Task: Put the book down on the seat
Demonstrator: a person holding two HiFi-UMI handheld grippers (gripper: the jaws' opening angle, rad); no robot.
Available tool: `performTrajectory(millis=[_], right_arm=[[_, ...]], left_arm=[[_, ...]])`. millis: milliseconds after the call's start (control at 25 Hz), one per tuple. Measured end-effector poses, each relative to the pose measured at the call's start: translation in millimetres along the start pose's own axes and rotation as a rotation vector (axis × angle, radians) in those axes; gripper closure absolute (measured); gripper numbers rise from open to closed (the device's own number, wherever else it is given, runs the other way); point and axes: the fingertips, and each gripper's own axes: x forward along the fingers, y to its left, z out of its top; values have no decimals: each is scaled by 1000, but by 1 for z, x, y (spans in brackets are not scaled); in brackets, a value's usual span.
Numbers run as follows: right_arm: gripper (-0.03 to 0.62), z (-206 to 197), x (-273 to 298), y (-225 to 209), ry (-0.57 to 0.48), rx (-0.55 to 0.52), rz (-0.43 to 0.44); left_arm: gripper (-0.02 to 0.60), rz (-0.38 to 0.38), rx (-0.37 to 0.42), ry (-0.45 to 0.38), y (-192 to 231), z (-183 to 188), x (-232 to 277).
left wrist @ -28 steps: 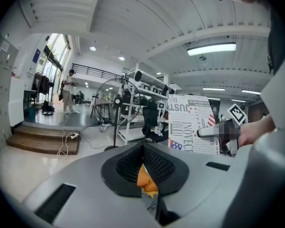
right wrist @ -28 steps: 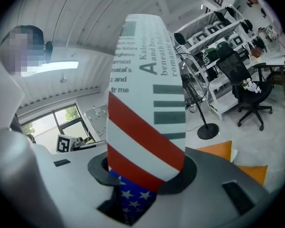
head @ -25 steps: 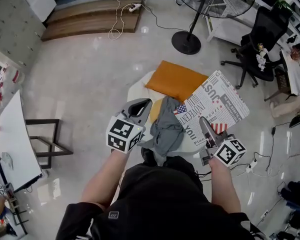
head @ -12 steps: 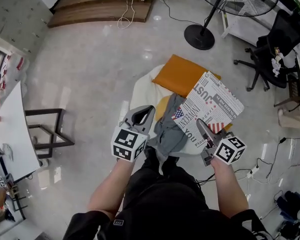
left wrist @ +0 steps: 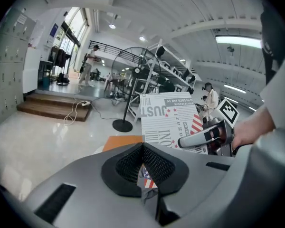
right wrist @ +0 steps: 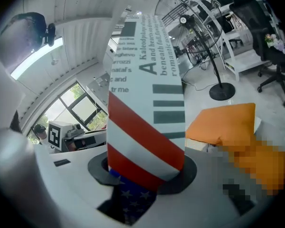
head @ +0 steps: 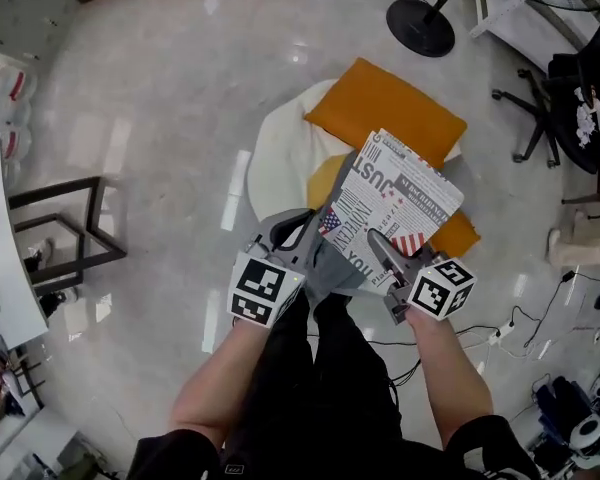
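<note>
My left gripper (head: 298,236) and right gripper (head: 378,243) fingers clamped the book (head: 400,193) above the seat (head: 275,163). An orange cushion (head: 385,108) lay at its one o'clock.

You had an orange square cushion (head: 385,113) and crumpled grey cloth (head: 327,268) crowding the round white seat (head: 272,163); its left side lay bare.

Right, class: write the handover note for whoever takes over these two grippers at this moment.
Right gripper: shut on the book, which is tilted up over the seat.
Left gripper: jaws together, holding nothing, beside the book's near corner.
On the seat: orange cushion at the far side, grey cloth at the near edge.
Done: book is above the seat.
Left: lower it flat onto the seat, open the right jaws, withdraw.
</note>
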Motion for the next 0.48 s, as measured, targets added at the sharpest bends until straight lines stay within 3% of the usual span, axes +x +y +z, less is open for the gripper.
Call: performTrajectory(millis=[480], right_arm=[[422, -163, 145, -129, 169, 179, -8]], left_arm=[[578, -8, -80, 115, 38, -172, 104]])
